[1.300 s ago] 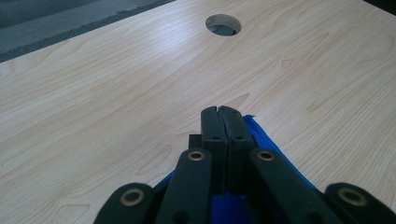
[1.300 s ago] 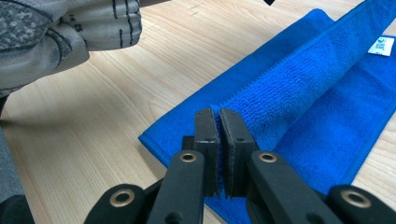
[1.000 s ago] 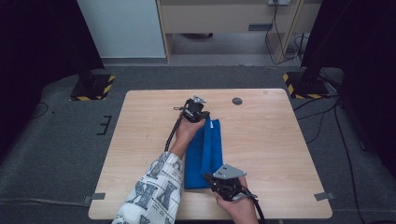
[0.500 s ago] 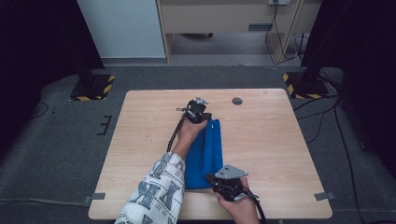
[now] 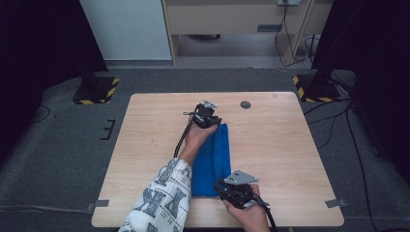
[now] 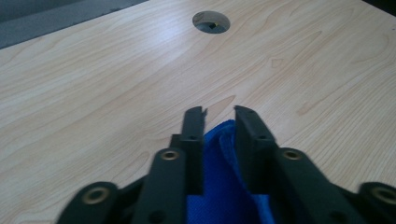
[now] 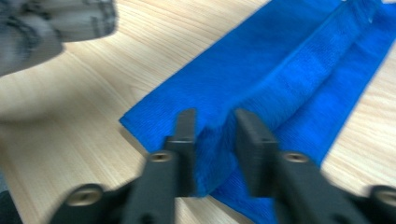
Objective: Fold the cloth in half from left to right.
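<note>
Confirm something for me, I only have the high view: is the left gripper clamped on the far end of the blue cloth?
Observer: Not clamped. In the left gripper view the left gripper has just been opening; the folded blue terry cloth sits between the jaws with a gap showing at the tips.
Operator: And the right one, near end?
Observer: Same there. The right gripper has just been opening too, and a raised ridge of cloth stands between its jaws, loose on the right jaw's side.
Operator: Anything ahead of the left gripper?
Observer: Bare light wooden table, then the round cable hole farther on.
</note>
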`<state>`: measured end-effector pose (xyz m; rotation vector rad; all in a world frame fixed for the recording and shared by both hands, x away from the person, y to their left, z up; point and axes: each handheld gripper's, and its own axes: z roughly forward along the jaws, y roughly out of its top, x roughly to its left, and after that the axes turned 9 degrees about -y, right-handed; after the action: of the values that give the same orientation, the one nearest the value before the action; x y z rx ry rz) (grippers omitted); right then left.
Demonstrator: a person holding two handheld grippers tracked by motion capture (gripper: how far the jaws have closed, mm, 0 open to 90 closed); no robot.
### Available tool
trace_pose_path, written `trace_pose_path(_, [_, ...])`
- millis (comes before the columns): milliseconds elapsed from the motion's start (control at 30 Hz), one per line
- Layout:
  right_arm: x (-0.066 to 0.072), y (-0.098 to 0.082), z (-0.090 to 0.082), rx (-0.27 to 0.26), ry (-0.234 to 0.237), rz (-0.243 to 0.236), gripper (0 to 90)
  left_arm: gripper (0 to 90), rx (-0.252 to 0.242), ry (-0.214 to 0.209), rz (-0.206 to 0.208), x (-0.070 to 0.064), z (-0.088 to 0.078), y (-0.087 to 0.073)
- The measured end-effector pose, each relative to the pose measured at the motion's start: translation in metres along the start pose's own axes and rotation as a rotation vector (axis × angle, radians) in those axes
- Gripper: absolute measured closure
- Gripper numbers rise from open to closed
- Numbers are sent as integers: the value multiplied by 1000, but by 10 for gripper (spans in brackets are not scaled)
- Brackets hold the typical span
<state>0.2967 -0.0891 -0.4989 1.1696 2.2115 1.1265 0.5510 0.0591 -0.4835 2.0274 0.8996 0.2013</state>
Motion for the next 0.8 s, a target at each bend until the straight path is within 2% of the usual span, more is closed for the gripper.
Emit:
trace_pose_path(200, [-6,0,-1,5,-36,16,474,593,-26,-6,18,-4,-4,2])
trace_pose_path(300, [-10,-1,-1,6,-60,9,430,546,-28,-7,29,-5,-8,3])
trace_pose_path(500, [-17,-1,0,16,-68,20,325,423,-28,-5,32,-5,-16,3])
trace_pose_path(633, [-19,-1,4,19,-78,8,250,335,-35,-11,14,-4,-22,-2])
trace_pose_path(700, [-20,1,6,20,-82,3,226,317,-25,-4,30,-4,-26,-4])
trace_pose_path(800, [-22,7,9,15,-78,2,182,256,-11,-5,23,-2,-32,-6])
